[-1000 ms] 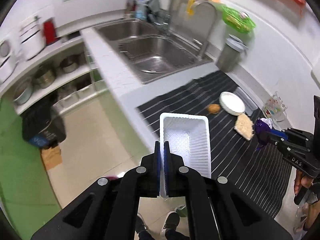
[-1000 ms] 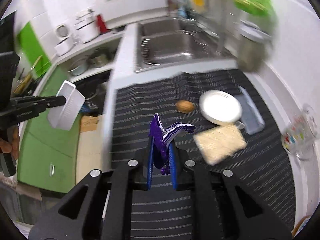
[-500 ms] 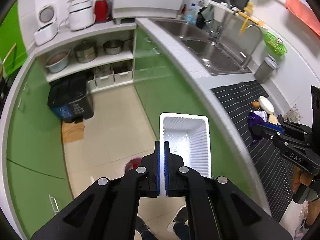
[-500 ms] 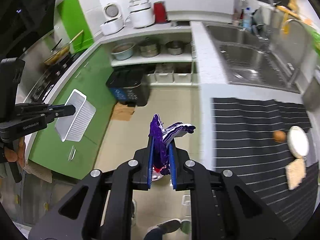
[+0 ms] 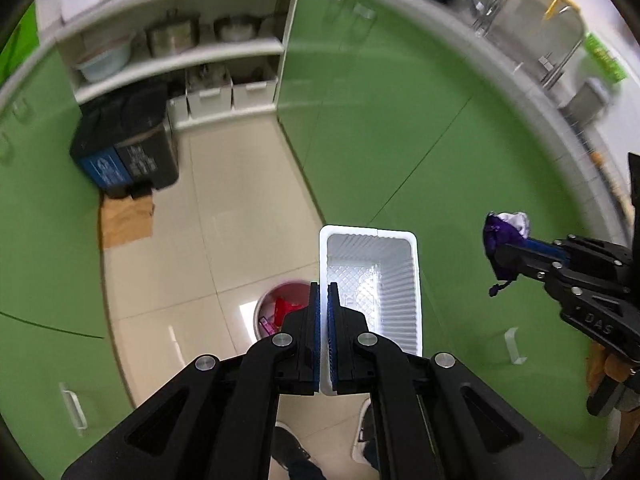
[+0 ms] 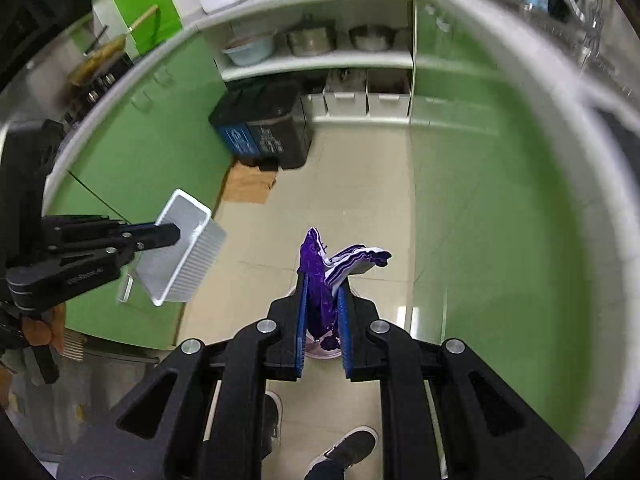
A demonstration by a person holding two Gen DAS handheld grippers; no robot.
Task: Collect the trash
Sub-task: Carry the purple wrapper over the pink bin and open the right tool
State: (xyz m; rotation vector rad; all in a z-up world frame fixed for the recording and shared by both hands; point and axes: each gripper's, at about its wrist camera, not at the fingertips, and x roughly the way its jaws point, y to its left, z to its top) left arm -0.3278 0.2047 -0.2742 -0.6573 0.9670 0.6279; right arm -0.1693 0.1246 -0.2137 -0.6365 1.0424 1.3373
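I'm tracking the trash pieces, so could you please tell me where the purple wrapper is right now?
The purple wrapper is clamped in the right hand-held gripper, held over the floor directly above the small pink bin, right of the white tray.

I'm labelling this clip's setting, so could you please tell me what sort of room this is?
A home kitchen, most likely: green cabinets under a white counter, pots on open shelves, a faucet at the counter's far end.

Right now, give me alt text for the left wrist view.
The left tool pinches the rim of a white plastic tray above a small red bin on the tiled floor. At right, the right tool holds a purple wrapper.
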